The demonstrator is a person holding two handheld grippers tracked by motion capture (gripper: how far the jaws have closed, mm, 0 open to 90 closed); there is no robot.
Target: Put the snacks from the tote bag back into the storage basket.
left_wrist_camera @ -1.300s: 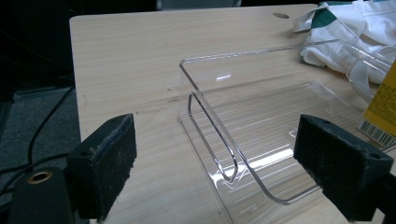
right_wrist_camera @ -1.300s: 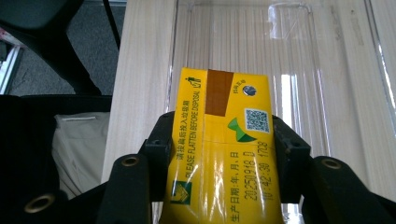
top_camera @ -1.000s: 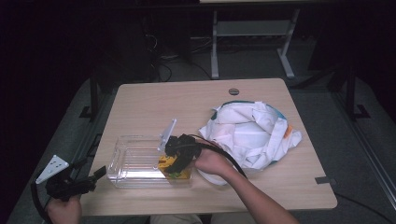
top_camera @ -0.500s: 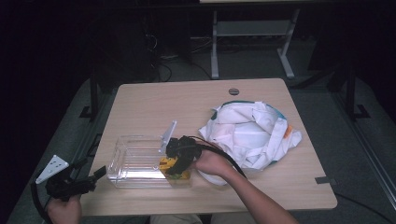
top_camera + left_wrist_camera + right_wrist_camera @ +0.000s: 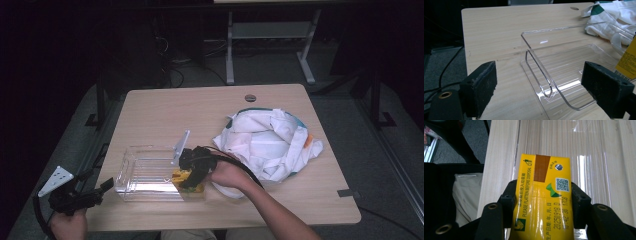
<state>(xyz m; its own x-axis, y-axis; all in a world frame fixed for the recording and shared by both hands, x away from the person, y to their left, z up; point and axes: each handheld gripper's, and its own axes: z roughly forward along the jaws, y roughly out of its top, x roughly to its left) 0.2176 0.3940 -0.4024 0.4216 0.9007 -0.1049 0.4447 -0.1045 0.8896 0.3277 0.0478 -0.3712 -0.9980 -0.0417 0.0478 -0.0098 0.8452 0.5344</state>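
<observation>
in right gripper view (image 5: 541,202), carton (image 5: 544,200) print.

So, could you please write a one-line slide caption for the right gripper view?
Right tongs shut on a yellow drink carton, held over the clear plastic tray on the wooden table.

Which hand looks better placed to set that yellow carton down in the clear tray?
The right. Its gripper is already shut on the yellow carton at the clear tray's near corner. The left gripper is open, holds nothing, and sits off the table's left edge.
</observation>
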